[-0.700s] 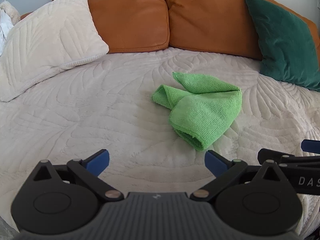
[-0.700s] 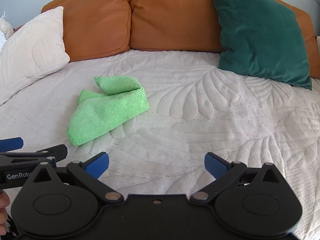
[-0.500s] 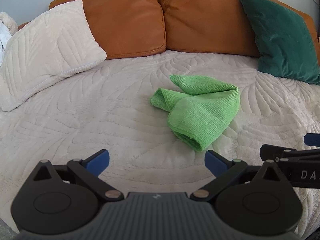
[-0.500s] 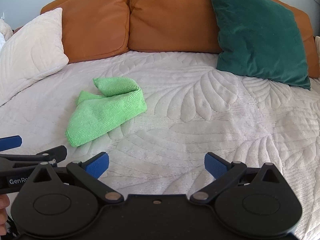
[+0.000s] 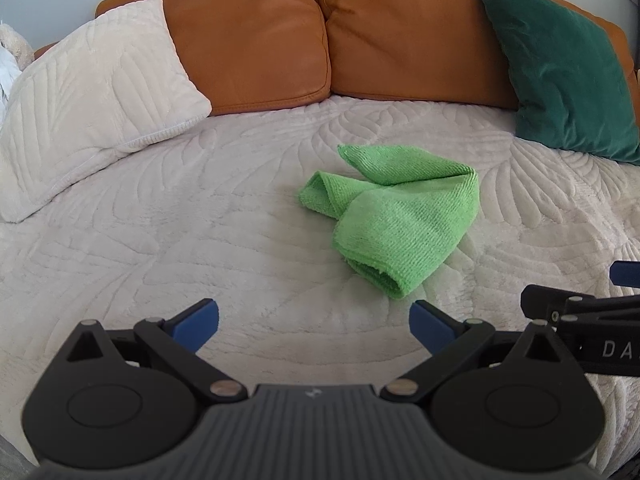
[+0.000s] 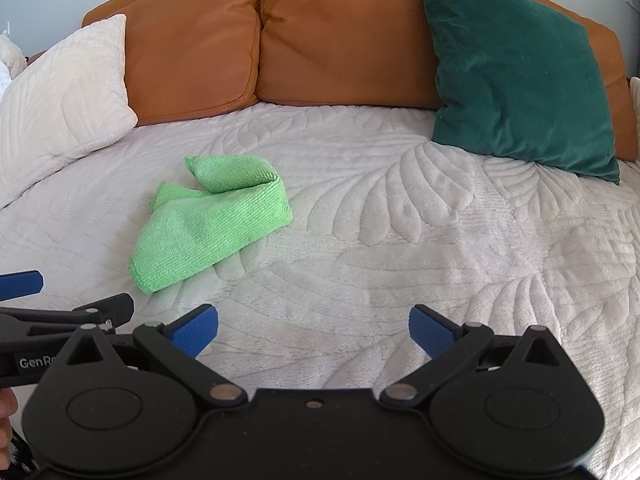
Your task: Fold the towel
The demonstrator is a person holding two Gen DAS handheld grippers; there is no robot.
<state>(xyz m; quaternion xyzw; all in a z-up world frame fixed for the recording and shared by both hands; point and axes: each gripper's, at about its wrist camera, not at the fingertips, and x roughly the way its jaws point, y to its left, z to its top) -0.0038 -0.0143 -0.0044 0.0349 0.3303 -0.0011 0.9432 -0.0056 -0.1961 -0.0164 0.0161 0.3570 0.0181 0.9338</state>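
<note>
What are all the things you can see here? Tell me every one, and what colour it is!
crumpled green microfibre towel: one, bright green, lying bunched on the quilt ahead of both tools.
quilted cream bed cover: one, off-white, spread under the towel.
orange leather back cushions: two, rust orange, side by side at the back.
dark green velvet pillow: one, deep green, leaning on the right-hand cushion.
quilted white pillow: one, cream white, leaning at the left.
left tool: one, black with blue pads, open, not touching the towel.
right tool: one, black with blue pads, open, holding nothing.
</note>
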